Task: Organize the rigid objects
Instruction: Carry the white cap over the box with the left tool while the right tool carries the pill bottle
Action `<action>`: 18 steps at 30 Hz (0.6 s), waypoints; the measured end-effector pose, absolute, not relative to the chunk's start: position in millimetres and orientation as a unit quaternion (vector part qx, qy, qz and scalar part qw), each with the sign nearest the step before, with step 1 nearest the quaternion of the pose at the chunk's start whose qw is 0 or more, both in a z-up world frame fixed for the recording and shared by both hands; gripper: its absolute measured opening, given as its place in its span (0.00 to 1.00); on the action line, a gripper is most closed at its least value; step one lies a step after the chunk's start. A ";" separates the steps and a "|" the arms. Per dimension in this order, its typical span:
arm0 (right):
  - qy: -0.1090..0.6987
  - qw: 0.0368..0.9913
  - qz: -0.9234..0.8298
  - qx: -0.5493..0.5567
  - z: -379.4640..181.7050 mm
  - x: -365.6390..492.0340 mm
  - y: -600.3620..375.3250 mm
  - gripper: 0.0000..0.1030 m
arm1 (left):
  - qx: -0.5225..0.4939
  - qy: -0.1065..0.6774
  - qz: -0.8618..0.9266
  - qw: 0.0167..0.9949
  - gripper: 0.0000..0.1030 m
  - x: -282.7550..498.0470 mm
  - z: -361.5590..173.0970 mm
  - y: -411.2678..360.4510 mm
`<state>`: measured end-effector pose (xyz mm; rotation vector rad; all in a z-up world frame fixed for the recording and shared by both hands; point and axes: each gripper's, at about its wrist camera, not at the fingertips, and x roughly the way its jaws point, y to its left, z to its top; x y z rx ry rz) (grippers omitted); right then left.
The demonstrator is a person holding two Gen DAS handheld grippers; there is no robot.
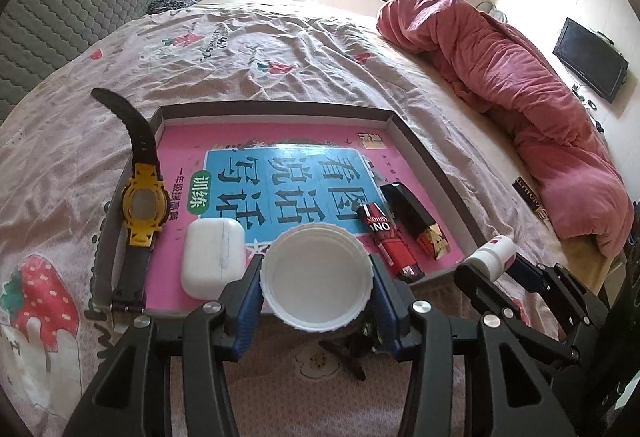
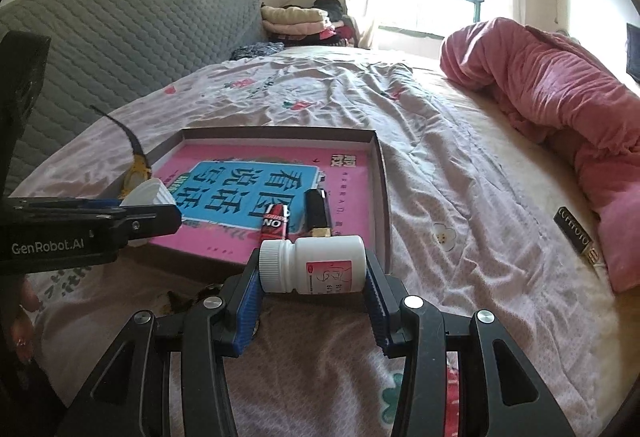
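A shallow cardboard tray [image 1: 430, 153] with a pink and blue book cover as its floor lies on the bed. In it lie a white earbud case [image 1: 212, 255], a red tube [image 1: 390, 243] and a black and gold box [image 1: 416, 221]. A yellow watch [image 1: 143, 203] with a black strap rests over the tray's left wall. My left gripper [image 1: 316, 279] is shut on a white ribbed lid [image 1: 318, 275], held at the tray's near edge. My right gripper [image 2: 314, 271] is shut on a white pill bottle [image 2: 314, 265] lying sideways, just short of the tray's near right corner [image 2: 380, 197].
A rolled pink quilt [image 1: 520, 85] lies along the bed's right side, with a small black labelled item [image 2: 576, 233] beside it. A grey padded headboard [image 2: 120, 33] stands at the left and folded clothes [image 2: 298, 21] at the far end. The wrinkled sheet [image 1: 280, 49] stretches beyond the tray.
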<state>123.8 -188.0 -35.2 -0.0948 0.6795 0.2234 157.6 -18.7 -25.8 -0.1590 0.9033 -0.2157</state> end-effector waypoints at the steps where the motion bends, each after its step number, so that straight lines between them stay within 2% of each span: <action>1: 0.334 0.935 0.109 -0.046 -36.1 125.8 -188.2 0.46 | -0.078 0.435 -0.103 0.891 0.48 160.2 -26.7 -18.2; 18: 0.335 0.936 0.096 -0.056 -44.6 142.8 -188.2 0.46 | -0.087 0.454 -0.101 0.881 0.48 186.0 -47.5 -20.5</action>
